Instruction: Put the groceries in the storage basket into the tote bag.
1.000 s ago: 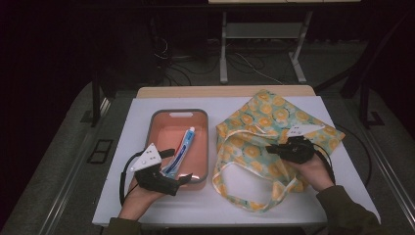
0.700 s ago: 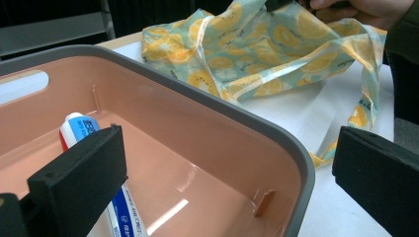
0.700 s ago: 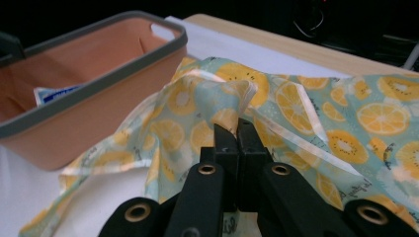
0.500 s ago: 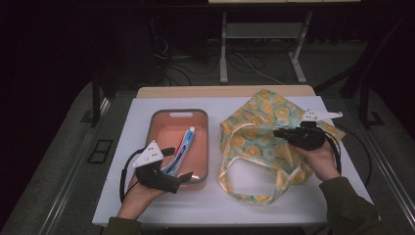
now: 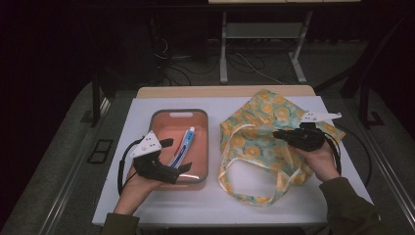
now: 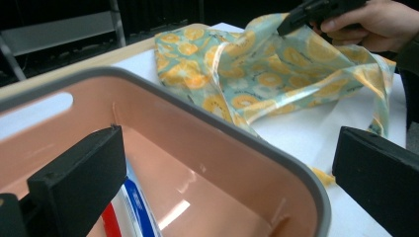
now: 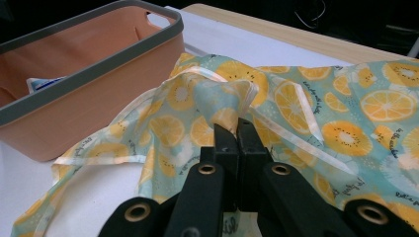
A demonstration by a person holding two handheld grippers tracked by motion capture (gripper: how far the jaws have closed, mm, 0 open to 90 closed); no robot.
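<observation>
A peach tray with a grey rim holds a toothpaste tube. My left gripper hovers open above the tray's near end. In the left gripper view, the tube lies below one jaw and the tray rim passes between the two. A citrus-print bag lies crumpled to the tray's right. My right gripper is shut on a raised fold of it. The right gripper view shows that gripper pinching the fabric into a peak.
The white table top has bare room in front of the tray and the bag. The bag's handle loops sprawl toward the near edge. Beyond the far wooden edge stand table legs and cables on a dark floor.
My right gripper has pulled its fold of the bag slightly up and toward the far right, and the bag's loops have shifted. My left gripper has risen a little over the tray.
</observation>
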